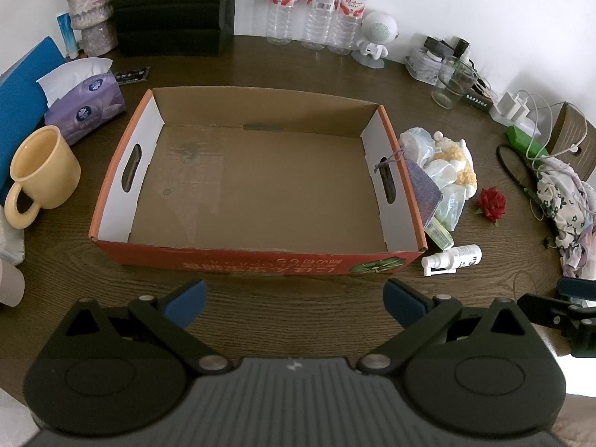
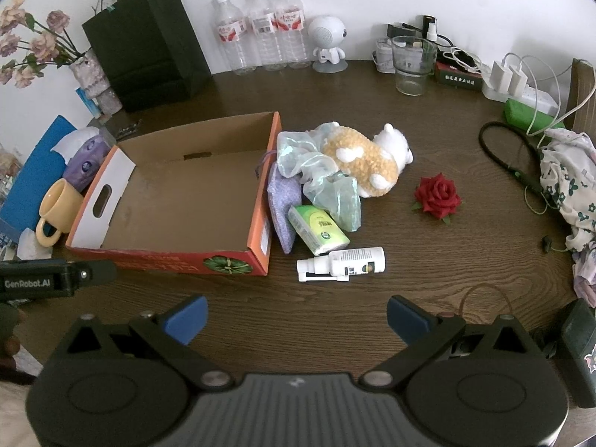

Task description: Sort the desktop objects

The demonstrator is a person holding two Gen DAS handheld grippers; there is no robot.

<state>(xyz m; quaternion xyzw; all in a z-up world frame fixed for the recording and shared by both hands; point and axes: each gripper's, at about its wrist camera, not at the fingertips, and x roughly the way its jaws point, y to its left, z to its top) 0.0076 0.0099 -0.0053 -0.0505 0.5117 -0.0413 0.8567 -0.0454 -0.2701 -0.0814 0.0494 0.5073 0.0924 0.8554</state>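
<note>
Both jaws are standing wide with nothing between them: the left gripper (image 1: 296, 303) is hovering before the cardboard box (image 1: 257, 182), the right gripper (image 2: 296, 320) before the pile beside it. The dark wooden desk (image 2: 372, 85) is carrying everything. The box is sitting empty; just right of it are lying a plush toy (image 2: 367, 160), a gauzy bag (image 2: 320, 171), a tissue pack (image 2: 318, 229), a spray bottle (image 2: 342, 263) and, apart, a red rose (image 2: 437, 196).
</note>
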